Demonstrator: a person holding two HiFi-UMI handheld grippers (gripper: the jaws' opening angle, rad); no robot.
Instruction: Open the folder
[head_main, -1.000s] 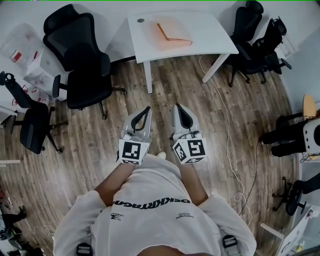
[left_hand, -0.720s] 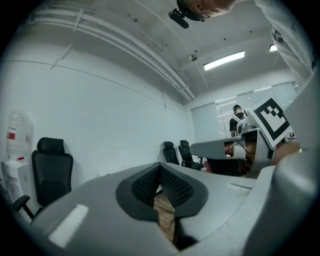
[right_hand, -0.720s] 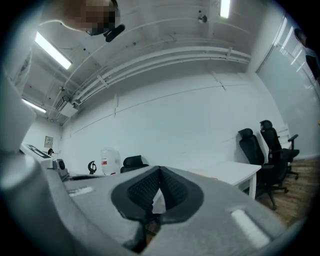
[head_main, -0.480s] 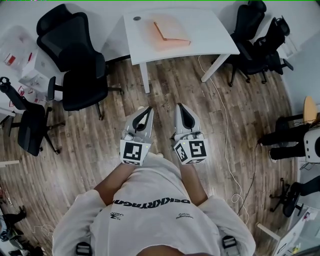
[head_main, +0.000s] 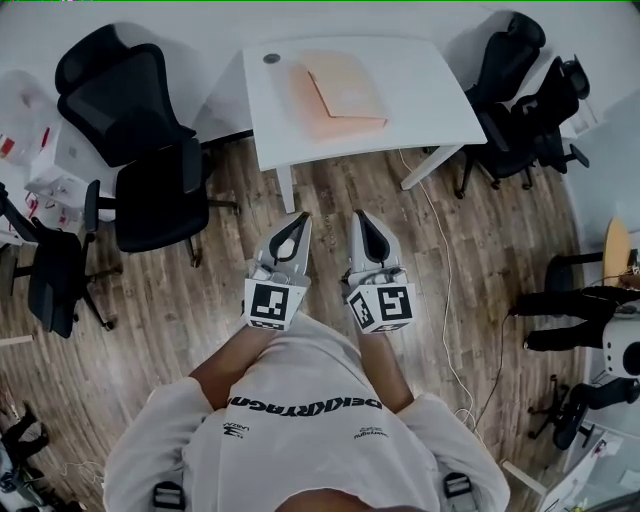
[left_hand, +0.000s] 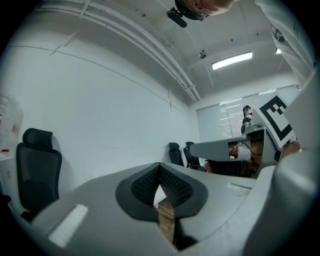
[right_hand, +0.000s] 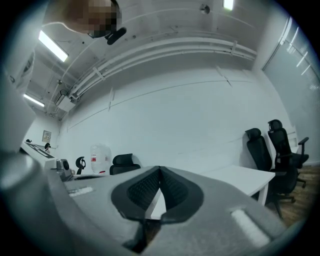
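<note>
Evidently, the left hand-held gripper (head_main: 298, 220) and the right hand-held gripper (head_main: 360, 218) point level above the floor, jaws pressed together on nothing (no grip is called for yet), since the closed peach folder (head_main: 342, 88) lies well ahead on the white desk (head_main: 430, 80).

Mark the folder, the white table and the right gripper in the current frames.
folder (head_main: 345, 88): head view, middle of its top cover.
white table (head_main: 435, 85): head view, bare top right of the folder.
right gripper (head_main: 360, 216): head view, tips of its closed jaws.
</note>
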